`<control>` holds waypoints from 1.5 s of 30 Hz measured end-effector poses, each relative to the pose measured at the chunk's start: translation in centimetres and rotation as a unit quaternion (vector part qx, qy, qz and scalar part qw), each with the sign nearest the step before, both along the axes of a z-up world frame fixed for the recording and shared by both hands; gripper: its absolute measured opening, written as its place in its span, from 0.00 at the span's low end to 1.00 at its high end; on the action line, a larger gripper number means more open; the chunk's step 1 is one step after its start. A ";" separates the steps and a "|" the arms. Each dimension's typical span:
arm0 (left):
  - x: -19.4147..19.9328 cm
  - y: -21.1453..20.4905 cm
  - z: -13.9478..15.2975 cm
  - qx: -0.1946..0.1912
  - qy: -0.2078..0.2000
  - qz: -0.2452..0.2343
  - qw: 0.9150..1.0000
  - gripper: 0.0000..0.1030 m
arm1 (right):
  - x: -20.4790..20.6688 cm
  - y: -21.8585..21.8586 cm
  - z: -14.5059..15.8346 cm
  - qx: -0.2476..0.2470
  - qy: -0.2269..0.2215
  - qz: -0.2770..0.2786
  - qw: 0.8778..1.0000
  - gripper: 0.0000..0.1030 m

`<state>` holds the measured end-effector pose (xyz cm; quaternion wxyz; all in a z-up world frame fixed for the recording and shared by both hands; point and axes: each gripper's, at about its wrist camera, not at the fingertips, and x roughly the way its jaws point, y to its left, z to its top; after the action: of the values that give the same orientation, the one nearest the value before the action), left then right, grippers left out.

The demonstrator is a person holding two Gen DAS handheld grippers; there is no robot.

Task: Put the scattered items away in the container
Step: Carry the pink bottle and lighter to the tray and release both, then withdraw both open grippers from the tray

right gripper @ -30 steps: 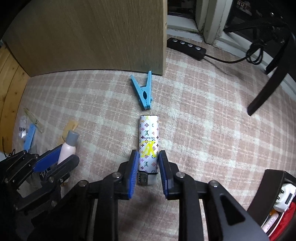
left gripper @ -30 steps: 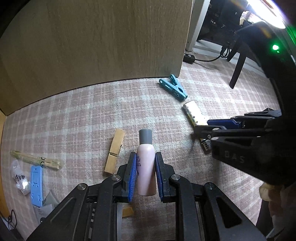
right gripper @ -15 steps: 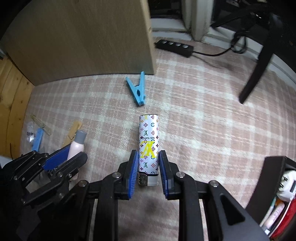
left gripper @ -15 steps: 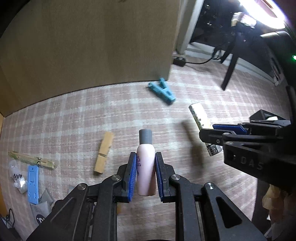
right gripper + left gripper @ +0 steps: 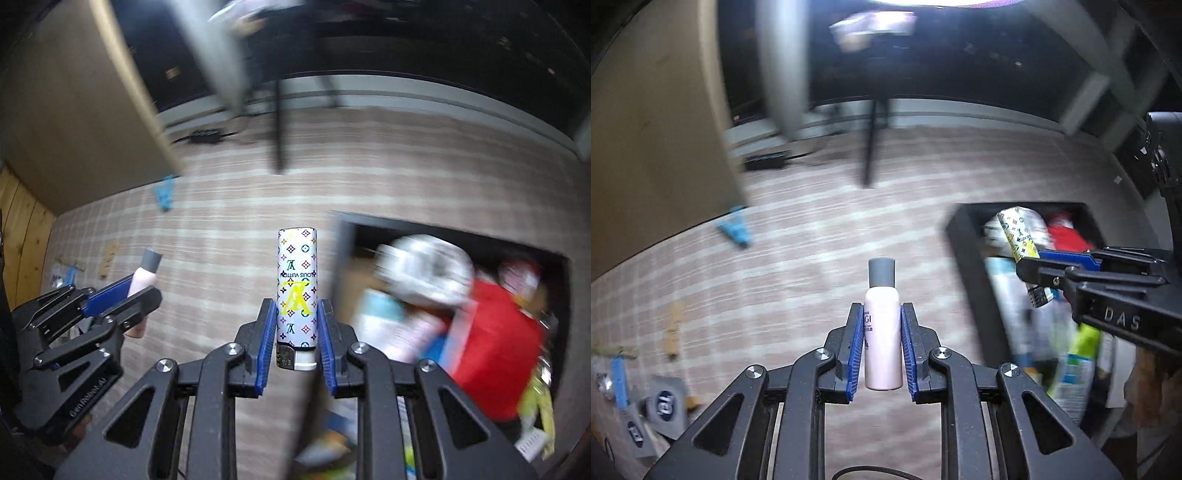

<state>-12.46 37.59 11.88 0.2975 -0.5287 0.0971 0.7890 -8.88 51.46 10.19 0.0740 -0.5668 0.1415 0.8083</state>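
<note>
step: carry phase, judging by the load in each claw and the bin close by; frames heavily blurred
left claw (image 5: 881, 345): clenched on pink bottle (image 5: 882, 332), grey cap pointing away from camera, centre of left-wrist frame, over checked carpet (image 5: 812, 240)
right claw (image 5: 297, 341): clamped on patterned lighter (image 5: 297, 291), metal end toward camera, centre of right-wrist frame
container (image 5: 343, 236): black bin, already holding many items, lower right in both views; lighter looks over it in left view
leftovers: blue clothespin (image 5: 735, 229) mid-left by wood panel, wooden clothespin (image 5: 674, 332) and small bits lower left, all on carpet
next: get each claw over a free spot in the bin, then let go; bottle needs more travel right
</note>
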 end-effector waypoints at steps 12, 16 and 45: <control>7.5 11.9 1.7 0.007 0.001 -0.110 0.994 0.18 | 12.9 11.9 2.0 0.030 -0.007 -0.123 0.992 0.22; 9.0 14.0 2.0 0.001 0.004 -0.128 0.992 0.18 | 14.6 13.5 2.2 0.030 -0.009 -0.138 0.990 0.22; 9.1 4.2 5.5 -0.007 0.067 -0.033 0.997 0.52 | 14.8 3.3 5.0 0.048 0.057 -0.061 0.995 0.39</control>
<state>-3.40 41.77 17.33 0.3126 -0.4731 0.1398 0.8117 5.89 54.73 15.20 0.1421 -0.5059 0.1411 0.8390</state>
